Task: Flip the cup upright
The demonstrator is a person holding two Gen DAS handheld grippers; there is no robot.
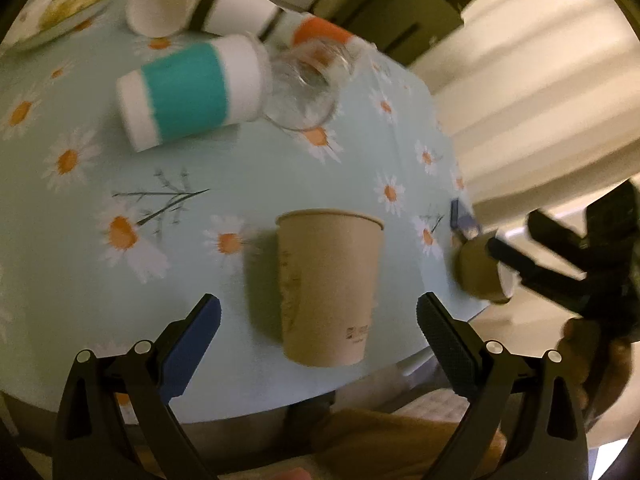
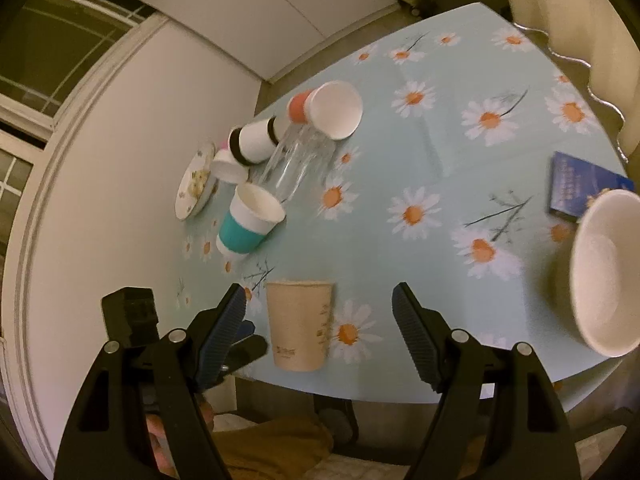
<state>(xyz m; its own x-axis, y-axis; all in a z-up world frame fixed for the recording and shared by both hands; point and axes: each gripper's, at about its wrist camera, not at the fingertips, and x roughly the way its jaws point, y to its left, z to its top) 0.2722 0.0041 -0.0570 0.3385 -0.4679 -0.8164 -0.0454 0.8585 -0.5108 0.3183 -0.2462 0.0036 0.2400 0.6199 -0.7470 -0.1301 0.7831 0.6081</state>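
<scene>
Daisy-patterned bench point(image 1: 80, 208) fills both views; the brown paper cup point(image 1: 330, 284) stands blurred at lower centre. Left gripper point(image 1: 318, 320) and right gripper point(image 2: 320, 320) fingers spread wide.

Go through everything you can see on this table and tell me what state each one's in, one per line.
Brown paper cup: upright, free.
Teal-banded white cup: on its side.
Clear glass jar: on its side.
Black-banded white cup: on its side.
Plain white paper cup: on its side.
Left gripper: open, empty.
Right gripper: open, empty.
</scene>
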